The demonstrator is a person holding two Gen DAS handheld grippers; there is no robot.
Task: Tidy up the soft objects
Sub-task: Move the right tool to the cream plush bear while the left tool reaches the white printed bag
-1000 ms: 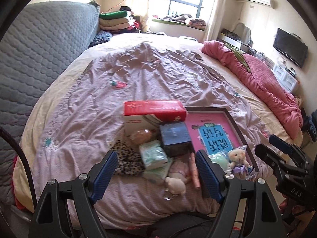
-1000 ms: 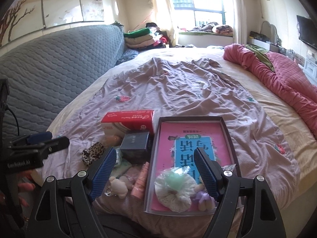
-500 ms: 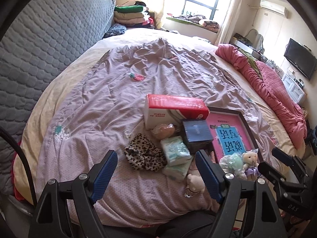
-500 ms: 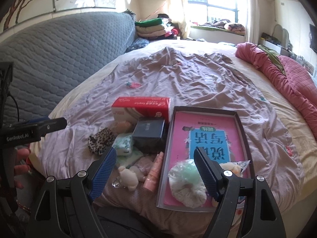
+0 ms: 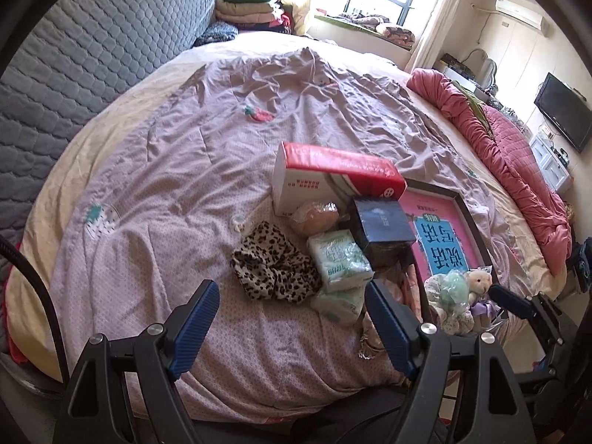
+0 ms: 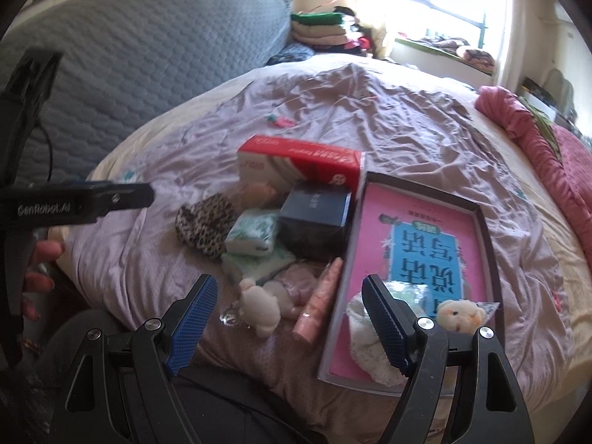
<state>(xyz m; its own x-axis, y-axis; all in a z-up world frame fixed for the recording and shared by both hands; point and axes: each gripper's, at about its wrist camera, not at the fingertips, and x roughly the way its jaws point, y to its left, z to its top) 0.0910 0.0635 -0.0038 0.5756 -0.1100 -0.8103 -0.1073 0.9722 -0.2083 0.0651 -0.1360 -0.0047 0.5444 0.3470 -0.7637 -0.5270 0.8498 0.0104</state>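
Left wrist view: the left tongs [image 5: 292, 327] stand wide apart with nothing between the blue pads, hanging above the near edge of the bed [image 5: 155, 192]. The clutter lies just beyond them, from about 12 to 2 o'clock of the tips. Nearest is the leopard-print cloth [image 5: 275, 264], at 12 o'clock, lying loose on the purple cover. Touching it at 3 o'clock are two tissue packs [image 5: 338, 259], one partly on the other. Behind these sit a tan wrapped bundle [image 5: 314, 216], a dark box [image 5: 383, 222] and a red and white carton [image 5: 333, 181]. At 2 o'clock the framed tray [image 5: 470, 218] holds a pink book, a pale green scrunchie [image 5: 449, 298] in a bag, and a small bear [image 5: 479, 281].

Right wrist view: the right tongs [image 6: 288, 325] are also spread, gripping nothing. Between the pads, low on the bed edge, lie a white plush keychain [image 6: 259, 307] and a pink tube [image 6: 322, 305]. The tray's near rim is at 2 o'clock, with the scrunchie partly hidden behind the right pad. The left tongs show at 9 o'clock, well apart from the pile.

By the look of it, this is the approach step: nothing is picked up, and both tongs are settling over the pile. The next move probably calls for choosing one soft item; the leopard cloth suits the left, the plush the right. It means lowering with the pads astride the item and closing gently without catching the cover or a hard box beside it.
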